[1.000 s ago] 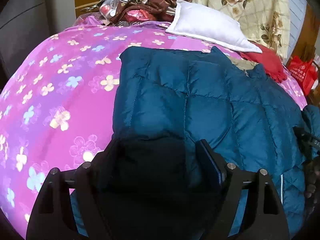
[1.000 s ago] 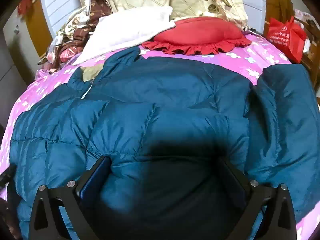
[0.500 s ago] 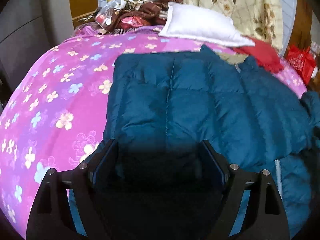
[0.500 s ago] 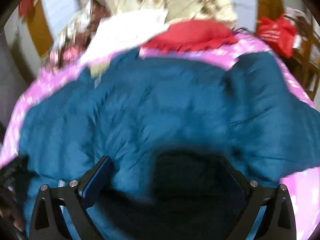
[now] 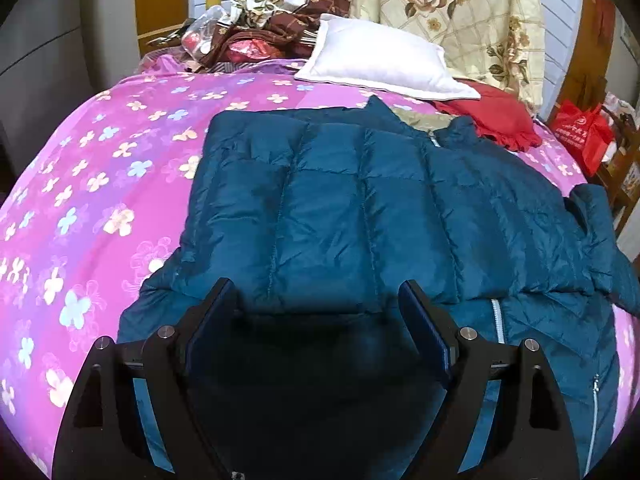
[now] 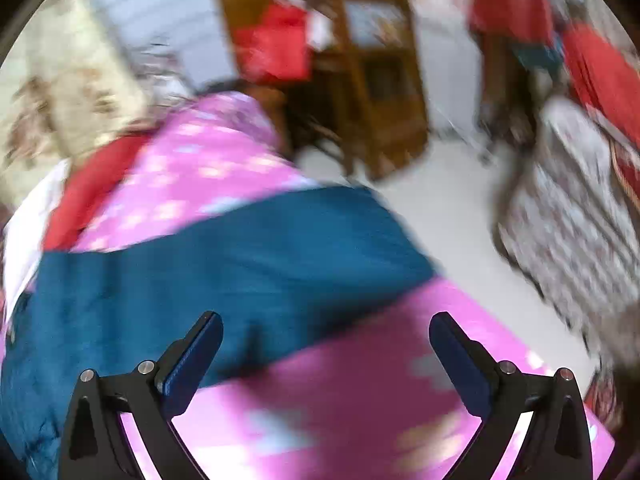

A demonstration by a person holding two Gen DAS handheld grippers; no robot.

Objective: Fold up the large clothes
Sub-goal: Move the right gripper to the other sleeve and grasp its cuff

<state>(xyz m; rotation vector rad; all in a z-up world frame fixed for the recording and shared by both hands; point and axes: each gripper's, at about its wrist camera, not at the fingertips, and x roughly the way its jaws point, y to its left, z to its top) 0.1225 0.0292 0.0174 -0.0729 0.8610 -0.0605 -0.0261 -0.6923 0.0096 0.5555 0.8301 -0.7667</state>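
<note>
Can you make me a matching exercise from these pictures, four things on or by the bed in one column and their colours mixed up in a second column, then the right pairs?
Things:
1. jacket
2. pillow
3. bedspread
4. bag

Colours:
A. white
B. red
C. dark teal blue
D. pink with small flowers

Right pairs: 1-C, 2-A, 3-D, 4-B. The jacket lies spread on the bedspread, the pillow sits at the far end of the bed, and the bag is off the bed's far right side.
</note>
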